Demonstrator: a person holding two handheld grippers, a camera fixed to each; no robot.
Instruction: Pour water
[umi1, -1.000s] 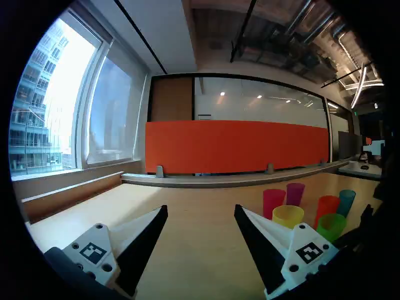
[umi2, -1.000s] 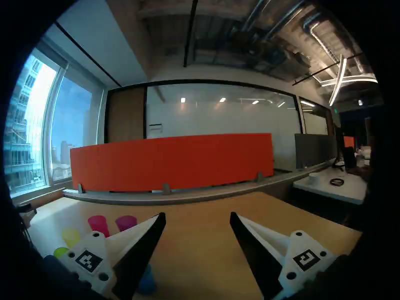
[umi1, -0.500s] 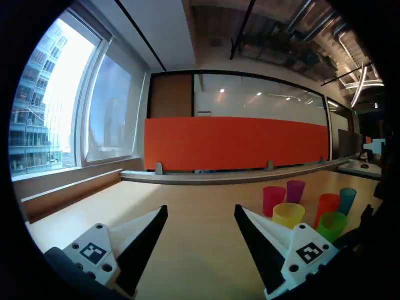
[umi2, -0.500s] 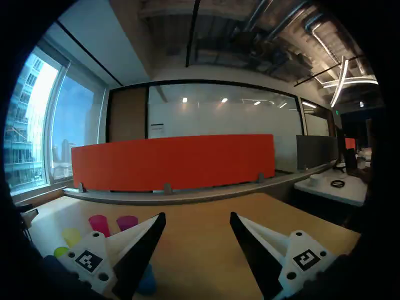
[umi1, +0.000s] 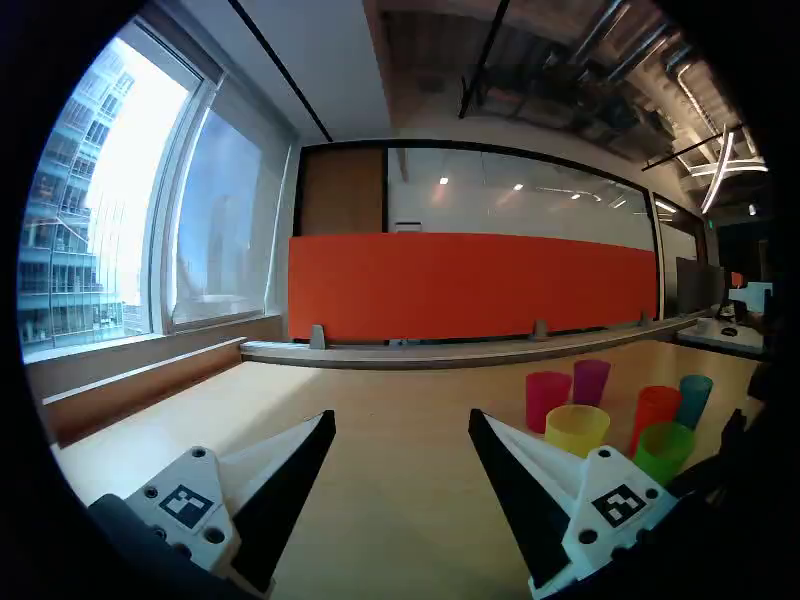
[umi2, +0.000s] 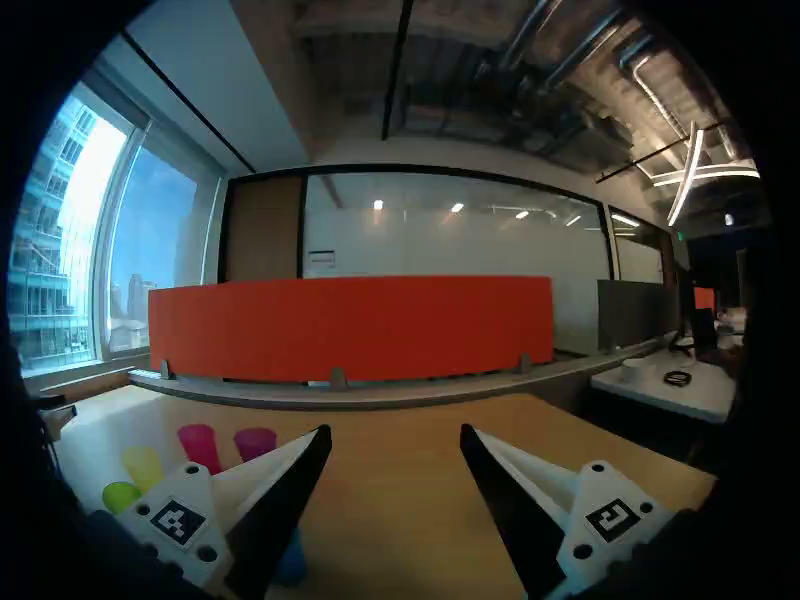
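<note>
Several coloured plastic cups stand together on the wooden table: pink (umi1: 546, 396), purple (umi1: 590, 382), yellow (umi1: 575, 428), orange (umi1: 654, 410), teal (umi1: 693, 398) and green (umi1: 662, 449). They sit to the right of my left gripper (umi1: 402, 432), which is open over bare tabletop with nothing between its fingers. In the right gripper view the pink cup (umi2: 199, 444), purple cup (umi2: 255, 441), yellow cup (umi2: 142, 465) and green cup (umi2: 120, 494) lie to the lower left, and a blue cup (umi2: 291, 558) peeks from under the left finger. My right gripper (umi2: 395, 440) is open and holds nothing.
An orange divider panel (umi1: 470, 288) runs along the table's far edge (umi1: 450, 355). Large windows (umi1: 110, 200) are on the left. A white desk (umi2: 670, 385) with small items stands to the right. A wooden ledge (umi1: 140, 385) runs under the windows.
The right gripper's view has shifted slightly, so the cups and divider sit a little lower left. The left gripper has barely moved. Both stay open.
</note>
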